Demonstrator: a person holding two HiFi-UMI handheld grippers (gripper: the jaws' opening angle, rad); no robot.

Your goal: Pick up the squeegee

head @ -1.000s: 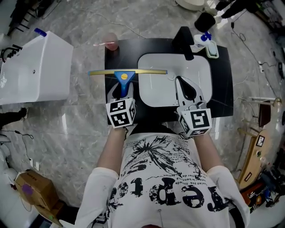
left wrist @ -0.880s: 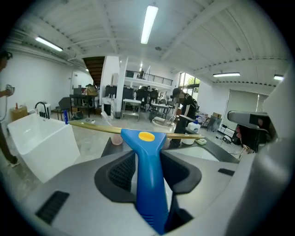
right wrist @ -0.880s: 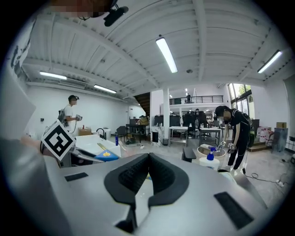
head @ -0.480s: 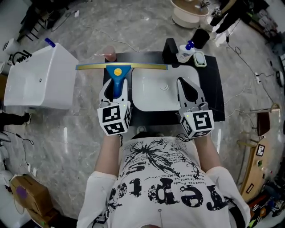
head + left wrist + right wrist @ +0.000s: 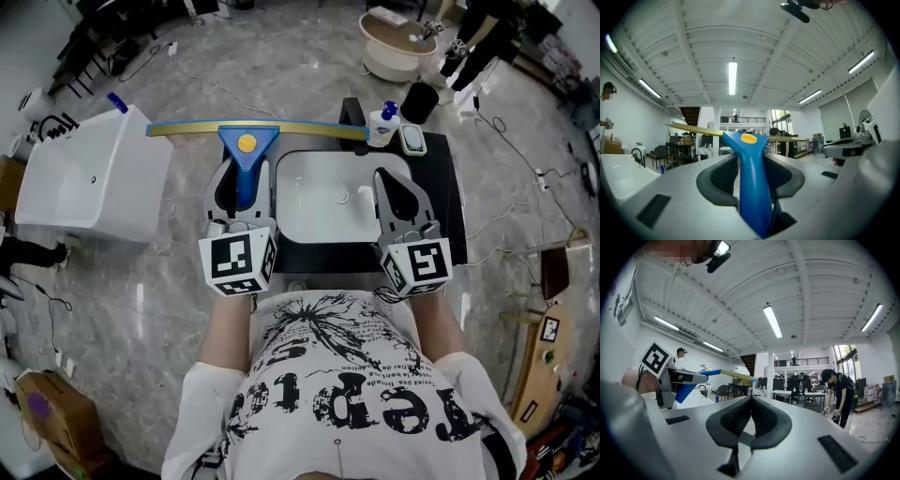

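While half-open, left gripper clamps the squeegee.

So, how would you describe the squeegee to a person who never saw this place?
Find the white basin set in the black counter, in the head view. Just left of it, the left gripper holds the squeegee between its jaws. Nothing else nearby has a blue handle, a yellow dot and a long yellowish blade.

Squeegee left of, perhaps above, sink
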